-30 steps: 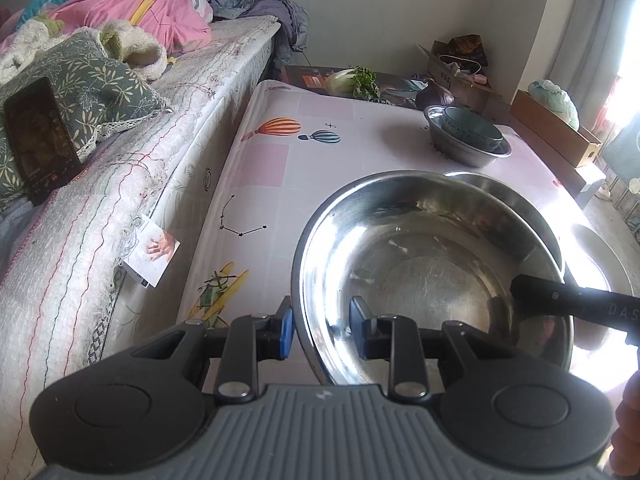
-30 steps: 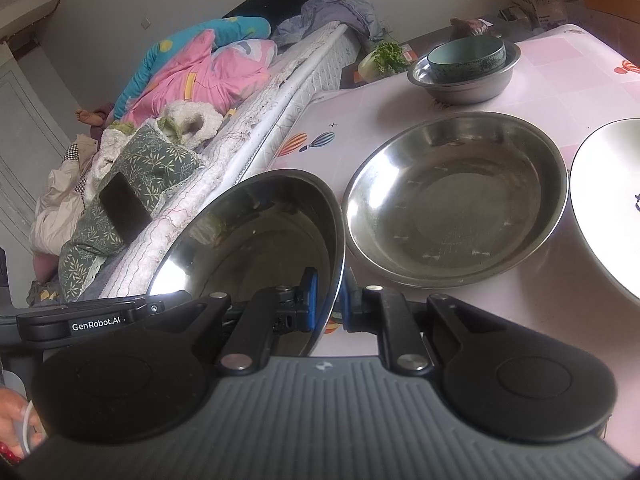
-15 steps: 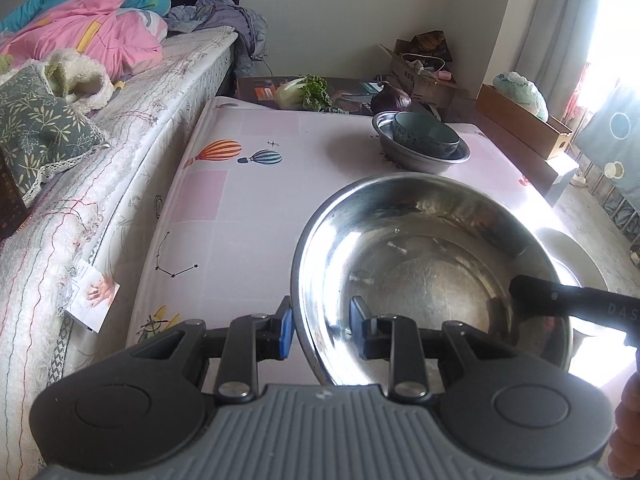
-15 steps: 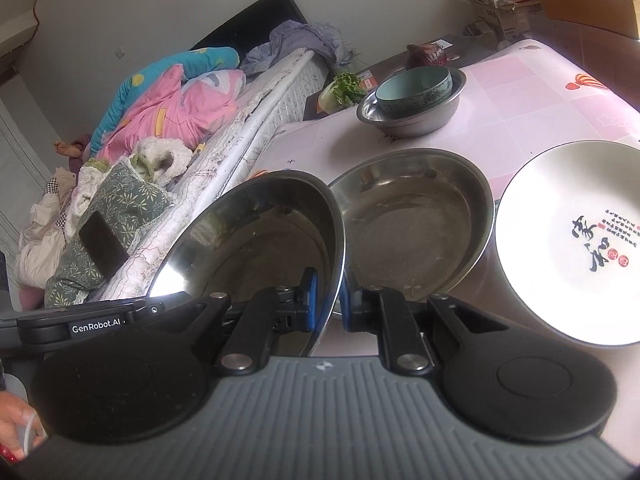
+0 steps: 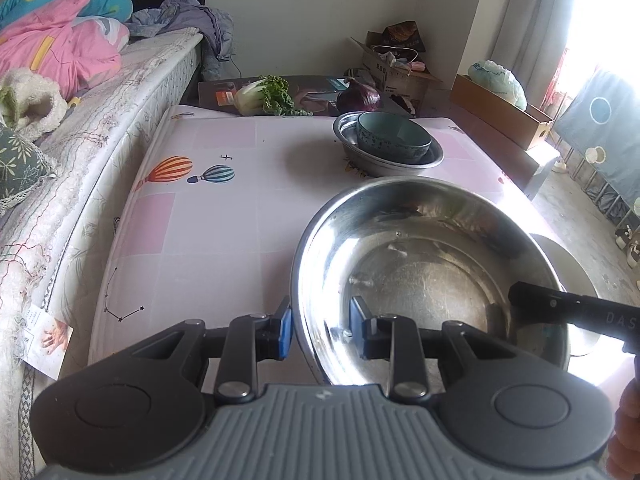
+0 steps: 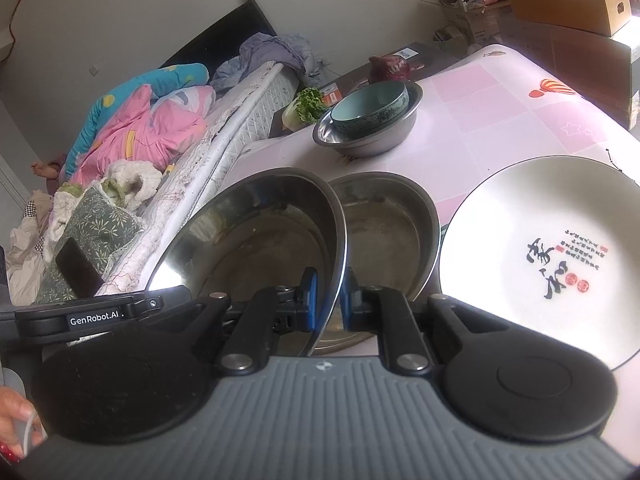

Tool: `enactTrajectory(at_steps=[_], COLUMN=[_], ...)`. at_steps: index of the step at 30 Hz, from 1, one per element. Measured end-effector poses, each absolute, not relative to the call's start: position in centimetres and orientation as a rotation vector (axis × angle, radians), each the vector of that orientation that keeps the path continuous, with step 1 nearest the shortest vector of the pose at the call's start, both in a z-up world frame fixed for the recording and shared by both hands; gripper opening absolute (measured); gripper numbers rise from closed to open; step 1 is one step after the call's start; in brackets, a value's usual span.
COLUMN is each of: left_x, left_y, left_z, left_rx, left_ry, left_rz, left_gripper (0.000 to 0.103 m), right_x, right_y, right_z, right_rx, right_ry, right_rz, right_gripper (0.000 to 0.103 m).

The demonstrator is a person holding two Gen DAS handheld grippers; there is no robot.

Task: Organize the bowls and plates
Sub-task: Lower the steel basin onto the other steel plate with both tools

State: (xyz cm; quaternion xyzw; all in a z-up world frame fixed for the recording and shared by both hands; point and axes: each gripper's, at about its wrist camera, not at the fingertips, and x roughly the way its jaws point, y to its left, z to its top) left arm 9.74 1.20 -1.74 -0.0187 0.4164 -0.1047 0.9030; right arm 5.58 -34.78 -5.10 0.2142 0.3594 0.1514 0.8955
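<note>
Gripping the wide, shallow stainless-steel basin [image 5: 420, 272] by its rim from two sides, I hold it tilted above the pink-and-white patterned tabletop [image 5: 224, 216]. My left gripper [image 5: 320, 326] has one blue pad on the outside of the near rim and the other inside the bowl, clenched on the thin metal edge. My right gripper [image 6: 329, 298] is pinched almost completely closed on the opposite rim of the same basin [image 6: 256, 240], and its black finger reaches into the left camera's view from the right. Just beyond my right tongs a second shallow steel dish [image 6: 384, 232] sits on the table, partly hidden behind the raised basin's edge. Beside that dish, to its right, rests a round white ceramic plate with black calligraphy and red seals [image 6: 540, 240]; whether the two touch I cannot tell. Further back on the table stands a deeper steel bowl [image 6: 372, 136] with a teal-green ceramic bowl [image 6: 368, 110] nested inside it. Past the table's far edge lie a leafy green cabbage [image 5: 264, 96] and a purple cabbage [image 5: 358, 96] on a dark surface. A bed with a white quilted cover [image 5: 80, 152] runs along the table's left side, piled with pink and blue bedding [image 5: 60, 48].
</note>
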Motion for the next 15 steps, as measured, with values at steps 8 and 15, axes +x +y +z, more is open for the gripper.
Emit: enactTrajectory(at_steps=[8, 15], left_x=[12.2, 13.7], left_y=[-0.7, -2.3], left_z=[-2.5, -2.8], left_rx=[-0.013, 0.011], left_ry=[0.892, 0.899], left_rz=[-0.256, -0.266], left_gripper=[0.029, 0.029], right_x=[7.0, 8.4], right_y=[-36.4, -37.4], right_z=[-6.2, -7.4], right_rx=[0.462, 0.480], right_ry=[0.767, 0.798], right_rz=[0.267, 0.241], right_gripper=[0.012, 0.012])
